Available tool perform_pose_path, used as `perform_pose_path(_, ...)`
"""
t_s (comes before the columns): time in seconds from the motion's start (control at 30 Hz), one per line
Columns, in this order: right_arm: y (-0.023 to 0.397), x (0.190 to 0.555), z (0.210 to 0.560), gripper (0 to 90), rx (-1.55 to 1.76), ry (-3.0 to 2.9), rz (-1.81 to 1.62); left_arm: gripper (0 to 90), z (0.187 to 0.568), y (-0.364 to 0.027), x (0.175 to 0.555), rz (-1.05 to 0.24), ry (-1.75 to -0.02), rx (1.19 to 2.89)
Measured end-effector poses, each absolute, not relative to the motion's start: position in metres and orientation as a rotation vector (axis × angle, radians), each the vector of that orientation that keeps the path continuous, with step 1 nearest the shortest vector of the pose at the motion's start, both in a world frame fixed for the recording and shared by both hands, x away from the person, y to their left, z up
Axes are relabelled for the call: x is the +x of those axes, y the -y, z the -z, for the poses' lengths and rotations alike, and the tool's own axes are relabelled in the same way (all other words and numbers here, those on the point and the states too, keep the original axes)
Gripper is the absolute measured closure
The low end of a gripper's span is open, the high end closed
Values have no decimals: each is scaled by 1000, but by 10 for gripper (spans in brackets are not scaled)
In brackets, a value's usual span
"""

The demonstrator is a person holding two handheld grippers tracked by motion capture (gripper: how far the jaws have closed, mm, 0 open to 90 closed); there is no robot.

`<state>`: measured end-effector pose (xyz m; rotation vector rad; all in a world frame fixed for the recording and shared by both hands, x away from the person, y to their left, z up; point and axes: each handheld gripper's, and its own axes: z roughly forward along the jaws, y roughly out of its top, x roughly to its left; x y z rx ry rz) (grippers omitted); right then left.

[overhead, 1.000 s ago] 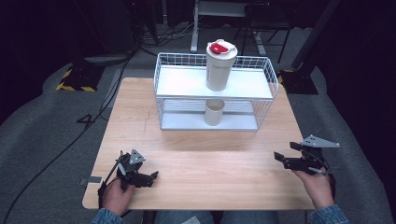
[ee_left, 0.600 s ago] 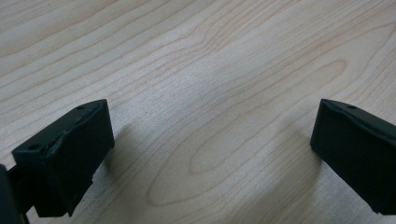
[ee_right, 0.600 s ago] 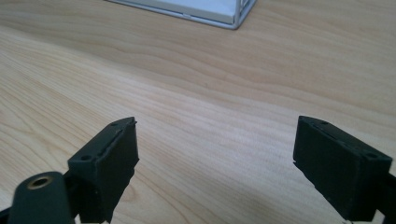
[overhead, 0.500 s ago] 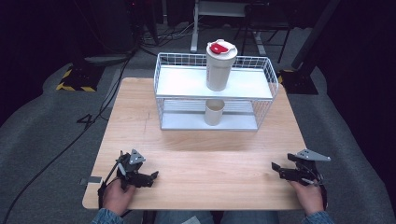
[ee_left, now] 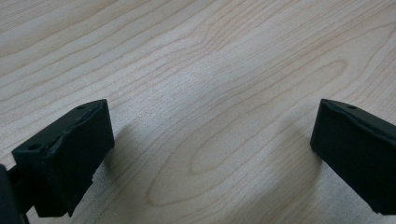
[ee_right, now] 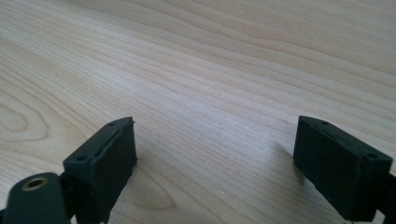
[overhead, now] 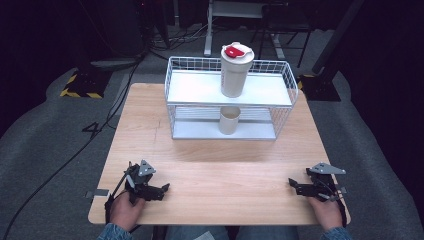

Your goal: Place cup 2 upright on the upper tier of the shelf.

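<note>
The right gripper [overhead: 295, 185] is seen low at the near right corner of the wooden table [overhead: 220, 165], its jaws spread apart with only bare wood grain between them in the right gripper view [ee_right: 215, 163]; nothing is held, and the jaws have just been opening. The left gripper [overhead: 164, 188] is seen at the near left corner, its jaws also spread wide over bare tabletop in the left gripper view [ee_left: 212, 154] — nothing is gripped or touched by its pads.

Each gripper is held by a hand entering from the near edge; the right hand [overhead: 325, 210] and the left hand [overhead: 126, 210] are kept low at the table, and both grippers are pointed inward toward the table's middle, roughly level.

Compared with the earlier pictures, the right gripper has been lowered from a raised position down toward the tabletop, while the left gripper has been left in the same spot.

Well apart from both grippers, at the far side of the table, a white wire shelf rack [overhead: 285, 85] is placed. On its upper shelf a white lidded tumbler with a red flip cap [overhead: 235, 70] stands upright; on the lower shelf, directly below, a beige open cup [overhead: 229, 120] stands upright — neither is touched.
</note>
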<state>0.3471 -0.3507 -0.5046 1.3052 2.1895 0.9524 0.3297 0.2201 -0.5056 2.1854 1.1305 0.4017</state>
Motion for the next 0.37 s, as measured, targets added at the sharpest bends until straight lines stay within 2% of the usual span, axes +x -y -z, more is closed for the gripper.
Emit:
perform_pose_path(0.2, 351, 347, 505, 126, 1314, -2184, -948, 1, 506, -220, 330, -402, -1125, 2186)
perform_pose_path(0.37, 350, 349, 505, 85, 1299, -2209, -954, 1, 505, -221, 331, -395, -1106, 2197)
